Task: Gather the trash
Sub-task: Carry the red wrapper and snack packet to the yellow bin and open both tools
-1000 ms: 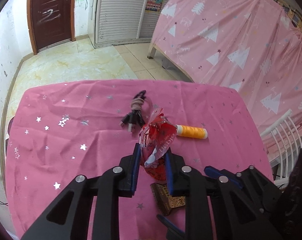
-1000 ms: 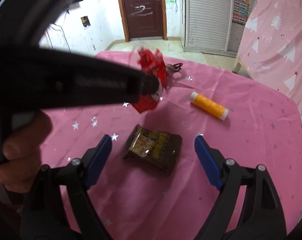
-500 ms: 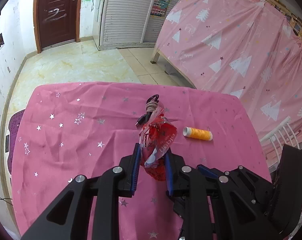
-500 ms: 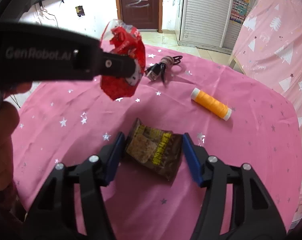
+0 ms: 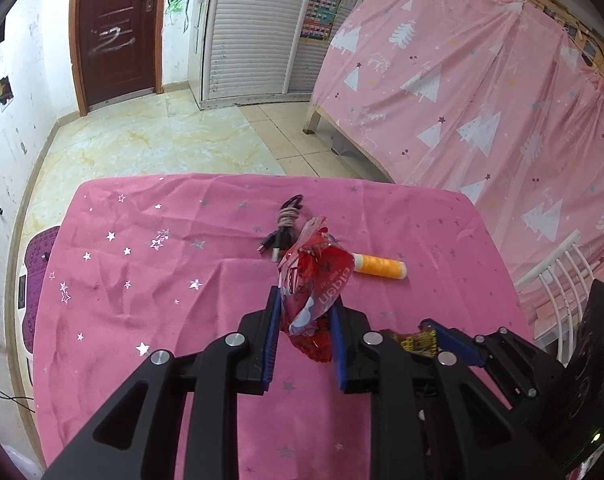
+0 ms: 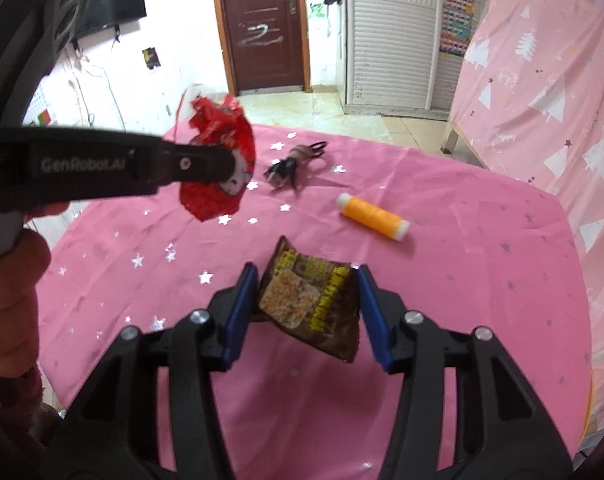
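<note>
Between the left gripper (image 5: 303, 320)'s closed-in blue pads hangs a crumpled red wrapper (image 5: 313, 280); the right gripper (image 6: 307, 300) pinches a creased brown snack packet (image 6: 313, 308).

The left gripper (image 5: 303, 320) fills the lower middle of the left wrist view, its blue pads pressed against a red wrapper (image 5: 313, 280); in the right wrist view it reaches in from the left edge, with the person's hand (image 6: 10, 280) on its handle at lower left. The right gripper (image 6: 307, 304) sits at lower centre of its own view, both pads clamped on a brown packet (image 6: 309, 308) that is tilted.
</note>
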